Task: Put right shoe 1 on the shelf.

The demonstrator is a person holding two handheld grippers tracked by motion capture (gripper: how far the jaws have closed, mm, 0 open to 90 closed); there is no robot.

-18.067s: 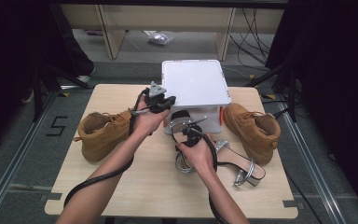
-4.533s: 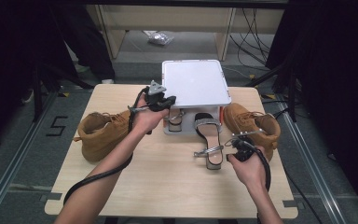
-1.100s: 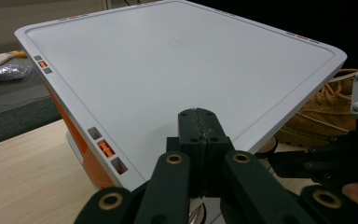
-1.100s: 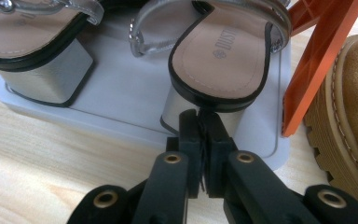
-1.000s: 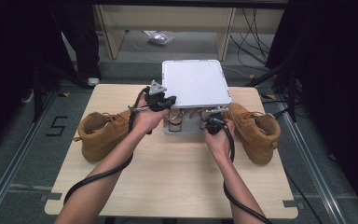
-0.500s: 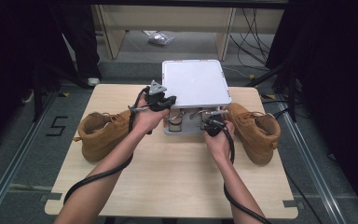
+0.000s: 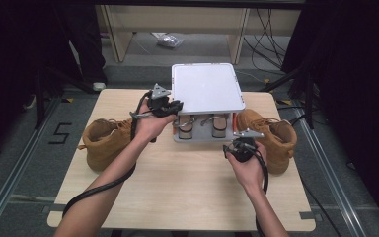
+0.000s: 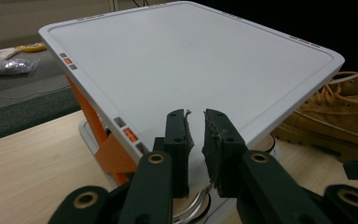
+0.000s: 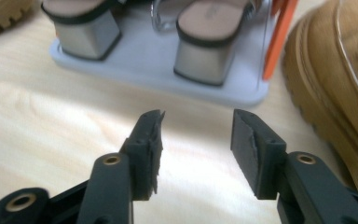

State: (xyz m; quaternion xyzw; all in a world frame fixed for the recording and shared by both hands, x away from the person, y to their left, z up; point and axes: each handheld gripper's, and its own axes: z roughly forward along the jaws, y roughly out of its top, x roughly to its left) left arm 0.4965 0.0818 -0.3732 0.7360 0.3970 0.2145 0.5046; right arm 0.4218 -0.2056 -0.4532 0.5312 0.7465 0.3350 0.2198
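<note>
Your right gripper (image 7: 239, 146) hovers low over the table (image 7: 177, 182), just in front of the rack (image 9: 168, 70); its jaws have just been opening and now stand apart with nothing between them. The two sandals (image 7: 201, 125) sit side by side on the lower shelf, heels toward you. Your left gripper (image 8: 196, 140) is at the left front corner of the white lid (image 7: 205, 88); its jaws have just been opening to a small gap, and nothing is between them. A boot (image 7: 109, 139) stands at each side.

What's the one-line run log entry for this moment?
sandals: both inside shoe box | lid: propped open | left gripper: at lid edge, jaws just opening | right gripper: open, empty | boots: on table
</note>
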